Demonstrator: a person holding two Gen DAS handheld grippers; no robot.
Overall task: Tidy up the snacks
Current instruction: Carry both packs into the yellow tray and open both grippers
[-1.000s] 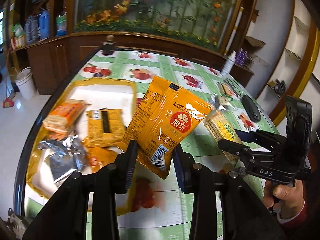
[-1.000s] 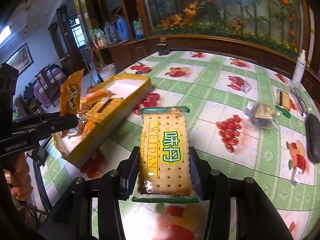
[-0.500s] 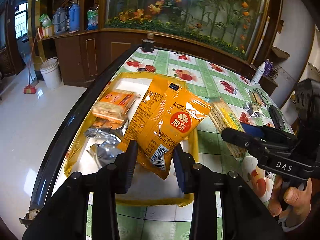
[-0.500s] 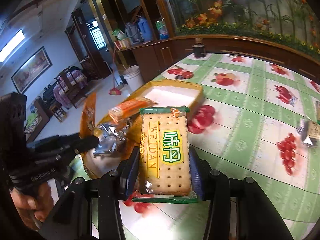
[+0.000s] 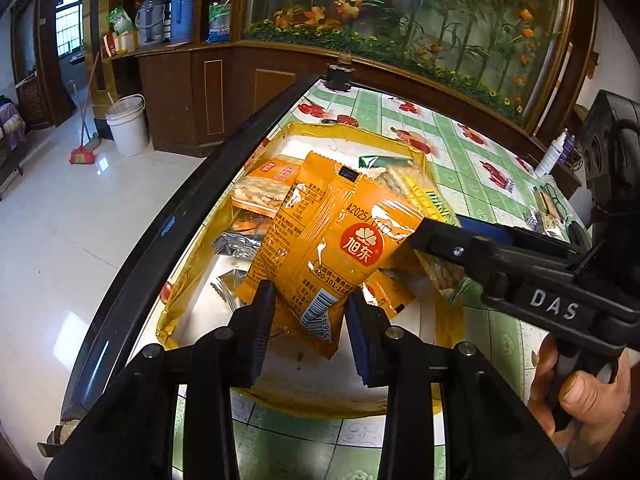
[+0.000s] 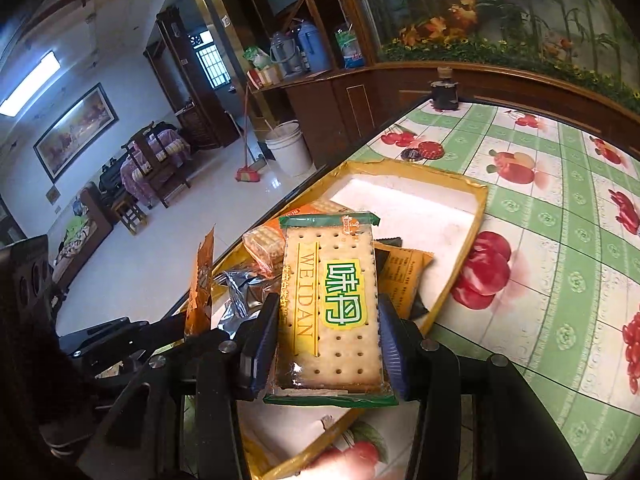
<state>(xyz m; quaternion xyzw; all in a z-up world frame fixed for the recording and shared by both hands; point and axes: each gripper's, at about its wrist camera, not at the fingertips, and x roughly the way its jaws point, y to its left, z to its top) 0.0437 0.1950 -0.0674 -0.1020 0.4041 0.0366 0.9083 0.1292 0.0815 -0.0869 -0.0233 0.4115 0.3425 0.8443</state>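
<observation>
My left gripper (image 5: 308,322) is shut on an orange snack packet (image 5: 340,240) and holds it over the yellow tray (image 5: 192,264) at the table's left edge. My right gripper (image 6: 328,340) is shut on a green-edged cracker pack (image 6: 330,304), also above the tray (image 6: 476,216). In the left wrist view the right gripper (image 5: 436,232) comes in from the right with its cracker pack (image 5: 424,196) behind the orange packet. The tray holds several snacks: an orange cracker pack (image 5: 264,188), a silver wrapper (image 5: 236,244) and an orange-brown packet (image 6: 404,276).
The table wears a green-and-white fruit-print cloth (image 6: 560,264) and has a dark rim (image 5: 160,236) along its left edge. A dark jar (image 6: 444,94) stands at the far end. More small items (image 5: 544,212) lie at the right. A hand (image 5: 576,396) grips the right tool.
Both grippers have carried their packs leftward from over the cloth to above the tray and come closer together. The grips are unchanged.
</observation>
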